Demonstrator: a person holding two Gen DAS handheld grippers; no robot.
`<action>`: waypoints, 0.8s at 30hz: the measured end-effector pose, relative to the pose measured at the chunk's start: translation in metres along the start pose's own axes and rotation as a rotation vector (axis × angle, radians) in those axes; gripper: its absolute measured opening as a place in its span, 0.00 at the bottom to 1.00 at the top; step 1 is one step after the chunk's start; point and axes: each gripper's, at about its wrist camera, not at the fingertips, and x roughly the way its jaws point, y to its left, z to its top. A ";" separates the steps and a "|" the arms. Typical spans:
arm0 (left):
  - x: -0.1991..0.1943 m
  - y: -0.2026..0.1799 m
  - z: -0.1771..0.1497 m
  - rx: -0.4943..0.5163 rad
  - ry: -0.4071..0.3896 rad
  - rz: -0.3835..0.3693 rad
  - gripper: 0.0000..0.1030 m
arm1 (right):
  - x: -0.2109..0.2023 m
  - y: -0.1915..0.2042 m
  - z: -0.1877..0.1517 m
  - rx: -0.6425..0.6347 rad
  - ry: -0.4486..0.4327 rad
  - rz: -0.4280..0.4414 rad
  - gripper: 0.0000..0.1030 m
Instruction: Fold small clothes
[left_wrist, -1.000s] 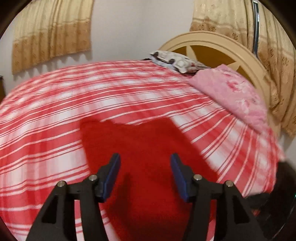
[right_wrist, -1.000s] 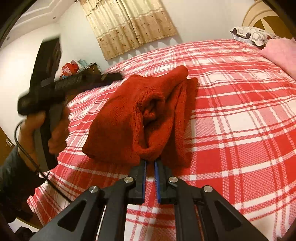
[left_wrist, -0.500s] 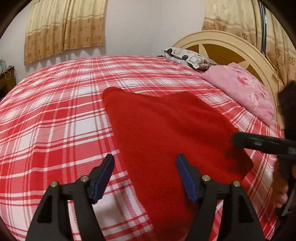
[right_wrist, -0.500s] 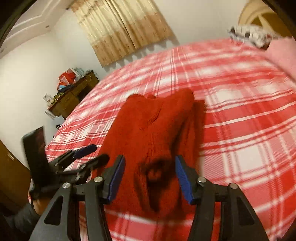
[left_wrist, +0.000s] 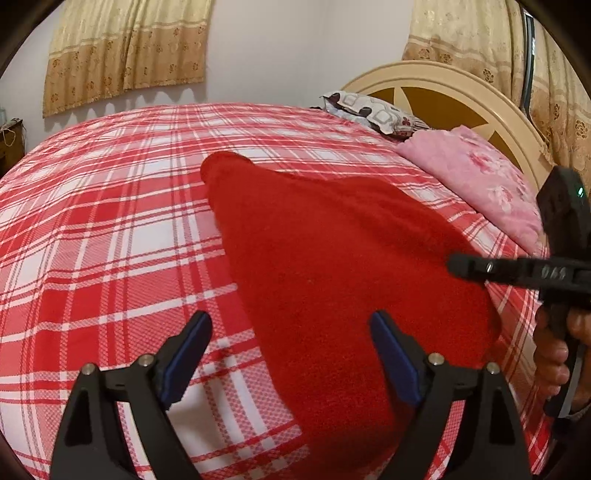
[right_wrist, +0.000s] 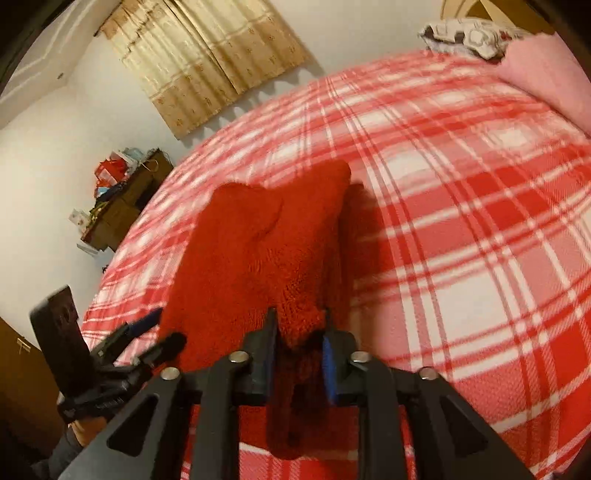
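The fuzzy red garment (left_wrist: 332, 258) lay folded on the bed (left_wrist: 110, 236); right gripper (right_wrist: 298, 345) jaws pinched its edge, left gripper (left_wrist: 288, 354) jaws spread.

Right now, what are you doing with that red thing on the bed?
A person is folding a small red garment on the plaid bed, with a gripper in each hand. The right gripper is closed around a bunch of the fuzzy cloth at its near edge. The left gripper is wide open just above the garment's other side, holding nothing yet. The garment lies partly folded, with pillows far off at the headboard.
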 end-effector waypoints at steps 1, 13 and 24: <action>0.001 0.001 -0.001 -0.007 0.005 -0.004 0.89 | -0.003 0.004 0.006 -0.020 -0.024 -0.017 0.44; 0.008 0.006 -0.002 -0.042 0.044 -0.028 1.00 | 0.056 0.015 0.048 -0.118 0.102 -0.135 0.23; 0.012 0.007 -0.004 -0.056 0.072 -0.053 1.00 | 0.042 0.020 0.051 -0.169 0.021 -0.188 0.22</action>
